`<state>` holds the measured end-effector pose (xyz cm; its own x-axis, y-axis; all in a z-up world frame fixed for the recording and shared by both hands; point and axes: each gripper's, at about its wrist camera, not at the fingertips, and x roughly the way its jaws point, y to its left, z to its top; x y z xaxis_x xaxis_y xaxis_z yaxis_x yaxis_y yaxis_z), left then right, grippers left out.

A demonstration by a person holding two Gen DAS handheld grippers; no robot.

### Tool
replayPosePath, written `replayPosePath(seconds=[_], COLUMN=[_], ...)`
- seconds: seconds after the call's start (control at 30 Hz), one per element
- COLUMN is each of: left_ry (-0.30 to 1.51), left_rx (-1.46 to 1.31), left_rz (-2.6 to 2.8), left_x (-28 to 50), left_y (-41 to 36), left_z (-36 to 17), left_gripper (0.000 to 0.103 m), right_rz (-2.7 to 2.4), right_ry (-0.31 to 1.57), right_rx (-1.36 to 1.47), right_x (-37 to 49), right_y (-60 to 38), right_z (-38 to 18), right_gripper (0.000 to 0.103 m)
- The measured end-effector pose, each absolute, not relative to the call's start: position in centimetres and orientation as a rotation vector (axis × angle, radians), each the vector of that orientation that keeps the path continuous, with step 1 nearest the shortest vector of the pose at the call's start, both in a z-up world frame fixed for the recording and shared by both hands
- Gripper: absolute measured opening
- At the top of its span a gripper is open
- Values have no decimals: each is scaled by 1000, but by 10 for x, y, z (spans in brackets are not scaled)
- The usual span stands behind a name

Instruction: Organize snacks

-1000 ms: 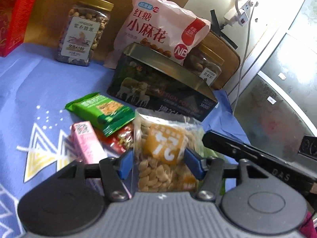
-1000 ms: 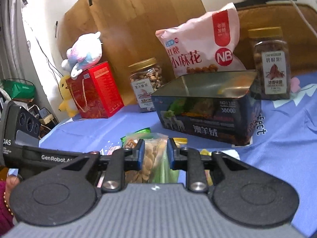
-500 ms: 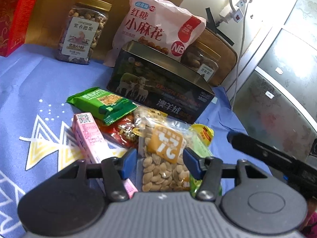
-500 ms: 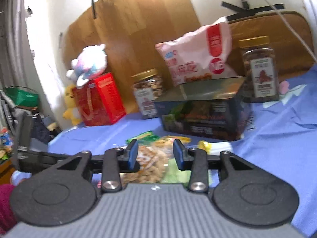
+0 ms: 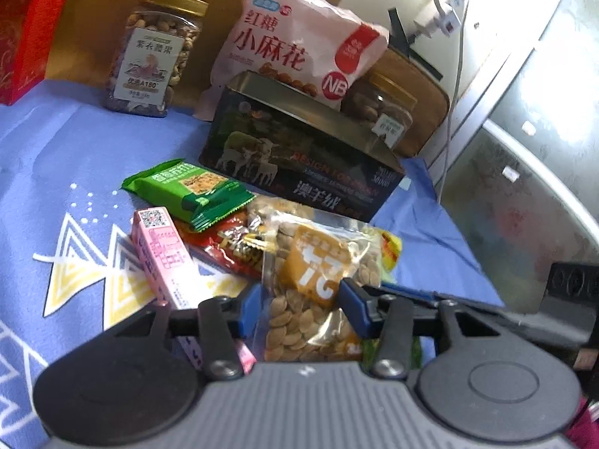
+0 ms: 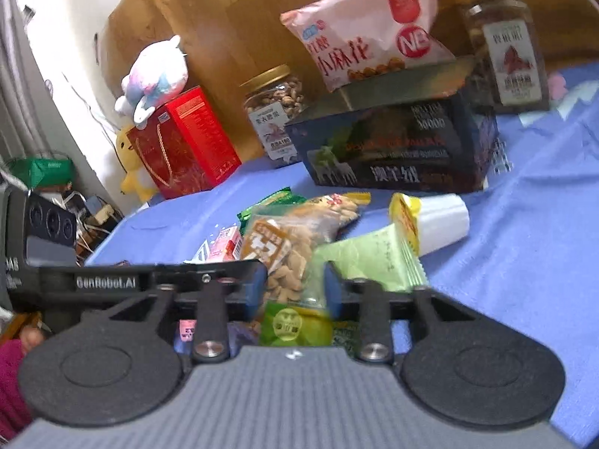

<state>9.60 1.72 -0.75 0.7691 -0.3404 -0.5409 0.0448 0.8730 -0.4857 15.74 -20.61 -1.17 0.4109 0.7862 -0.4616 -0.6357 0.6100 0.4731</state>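
A pile of small snacks lies on the blue cloth before an open dark tin box point(image 5: 299, 157) point(image 6: 404, 157). A clear bag of seeds point(image 5: 314, 292) point(image 6: 288, 247) with an orange label lies on top. My left gripper point(image 5: 299, 308) is open, its blue pads on either side of the seed bag. My right gripper point(image 6: 294, 286) is open over the same bag's near end, above a green round-label packet point(image 6: 295, 327). A green cracker pack point(image 5: 187, 191), a pink carton point(image 5: 161, 254), a red packet point(image 5: 228, 247), a light green pouch point(image 6: 374, 262) and a white cup point(image 6: 438, 224) lie around.
Behind the tin stand a large pink snack bag point(image 5: 295, 48) point(image 6: 370, 33), a nut jar point(image 5: 157, 56) point(image 6: 275, 108) and a second jar point(image 6: 505, 45) point(image 5: 385, 112). A red gift box point(image 6: 183, 146) with plush toys is at the left. The table edge drops at the right point(image 5: 449, 224).
Both grippers have drawn closer to the seed bag. The right gripper's jaws have opened wider and its view has tilted down over the pile.
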Motion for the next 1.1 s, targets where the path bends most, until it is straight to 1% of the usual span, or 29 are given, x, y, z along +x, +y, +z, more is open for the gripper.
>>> replayPosePath(seconds=[0.23,0.3,0.47,0.63,0.73,0.87,1.0,1.03,1.1], left_ry=[534,508,500,408,371,403,462,483,530], left_rx=[-421,-385,-368,-320,-276,-275,-284,-285,-293], left_rz=[-211,-202,-203,-221,-227,-248,-237,-229,-222], left_x=[89,93,125,173,204,246,275,279,284], left_y=[10,5,4,-4,-14,-14,-13,-13,-13], left_z=[32,41,55,83,91,85,67,62,52], left_gripper=[46,46,47,47,47,46,47,47,47], right_rz=[899,898,870,814,773,741,716,712,702], right_ry=[510,480,457,342,292,301,338,358,410], right_rx=[221,216,198,176,167,159,139,143,157], right_x=[147,151,182,217,242,277,299,303,307], right_y=[-211,-211,-206,-209,-213,-214,-209,-208,-208], right_z=[22,26,35,56,58,46,28,23,14], right_gripper=[22,22,22,22,22,22,23,23,28])
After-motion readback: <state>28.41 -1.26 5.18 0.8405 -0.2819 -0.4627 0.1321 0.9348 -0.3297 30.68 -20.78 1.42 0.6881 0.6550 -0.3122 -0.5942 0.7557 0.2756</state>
